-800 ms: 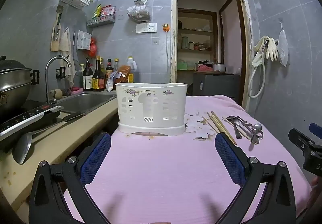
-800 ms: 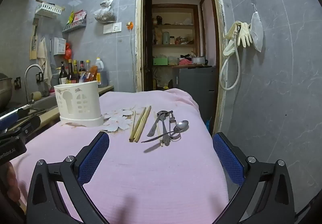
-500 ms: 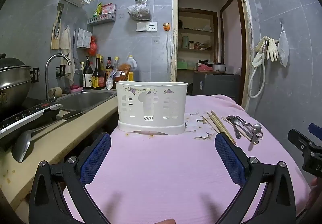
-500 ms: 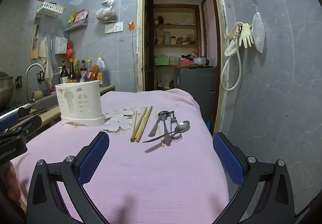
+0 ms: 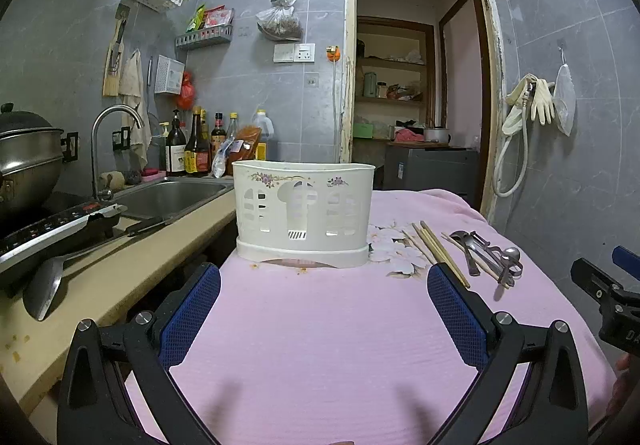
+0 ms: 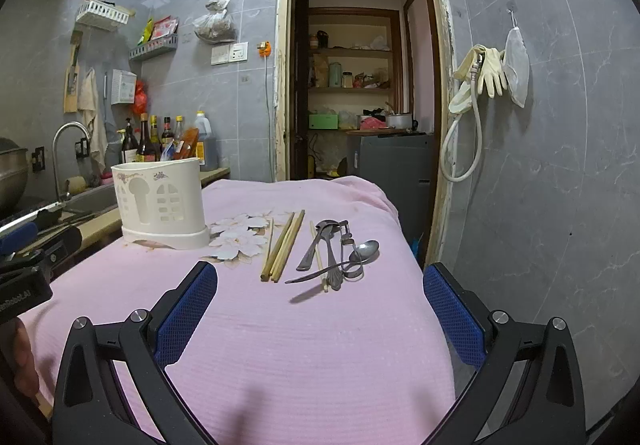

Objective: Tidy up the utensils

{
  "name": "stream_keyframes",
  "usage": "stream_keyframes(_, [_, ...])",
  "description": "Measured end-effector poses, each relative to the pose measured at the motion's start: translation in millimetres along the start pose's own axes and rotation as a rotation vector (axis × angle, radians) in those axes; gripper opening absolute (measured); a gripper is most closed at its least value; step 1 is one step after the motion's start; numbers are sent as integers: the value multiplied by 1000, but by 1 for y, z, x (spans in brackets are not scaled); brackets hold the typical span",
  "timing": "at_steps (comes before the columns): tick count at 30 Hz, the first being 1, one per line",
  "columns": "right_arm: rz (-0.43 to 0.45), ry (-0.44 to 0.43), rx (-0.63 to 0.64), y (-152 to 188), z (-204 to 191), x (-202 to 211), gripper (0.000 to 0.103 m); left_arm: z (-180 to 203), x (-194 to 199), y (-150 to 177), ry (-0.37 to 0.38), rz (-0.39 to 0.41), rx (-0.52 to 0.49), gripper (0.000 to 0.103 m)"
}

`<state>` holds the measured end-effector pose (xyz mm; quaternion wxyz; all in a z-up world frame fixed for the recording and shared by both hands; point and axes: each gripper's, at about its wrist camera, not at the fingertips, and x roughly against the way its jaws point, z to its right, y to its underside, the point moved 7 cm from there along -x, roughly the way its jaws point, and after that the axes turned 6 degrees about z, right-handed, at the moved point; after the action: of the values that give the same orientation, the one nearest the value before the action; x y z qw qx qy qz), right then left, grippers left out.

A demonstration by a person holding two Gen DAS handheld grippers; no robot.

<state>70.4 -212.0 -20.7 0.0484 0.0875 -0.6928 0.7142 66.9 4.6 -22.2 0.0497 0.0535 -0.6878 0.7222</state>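
Utensils lie loose on a pink cloth (image 6: 304,345) spread over the counter, to the right of a white plastic utensil holder (image 5: 303,213). The holder stands upright on its drip base, its long side facing the left wrist camera, with arched cut-outs and a small floral print near the rim. A white flower pattern (image 6: 240,239) on the cloth sits between the holder and the utensils.

Nearest the holder are the bamboo chopsticks (image 6: 284,247). Three lie close together, long axes running from near to far and leaning slightly right at the far end. A fourth chopstick (image 6: 318,257) lies apart, partly under the metal pieces.

Further right is a small heap of metal cutlery (image 6: 334,251). One spoon (image 6: 362,251) has its bowl at the far right and its handle pointing near and left. Other pieces overlap with handles pointing toward the near edge; their exact count cannot be told.

The left gripper (image 5: 324,309) hovers over the near part of the cloth, facing the holder, its blue-padded fingers spread wide and grasping nothing. The right gripper (image 6: 320,305) hovers near the cutlery heap, fingers likewise spread wide with nothing between them.

To the left, a sink (image 5: 168,193) with one curved tap (image 5: 108,137) sits in a beige worktop, with a row of sauce bottles (image 5: 192,147) behind it. A doorway (image 6: 356,85) opens at the far end.
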Motion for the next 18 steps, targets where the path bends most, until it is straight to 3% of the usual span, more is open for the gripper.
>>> stream_keyframes(18, [0, -11, 17, 2, -6, -2, 103, -1, 0, 0, -7, -1, 7, 102])
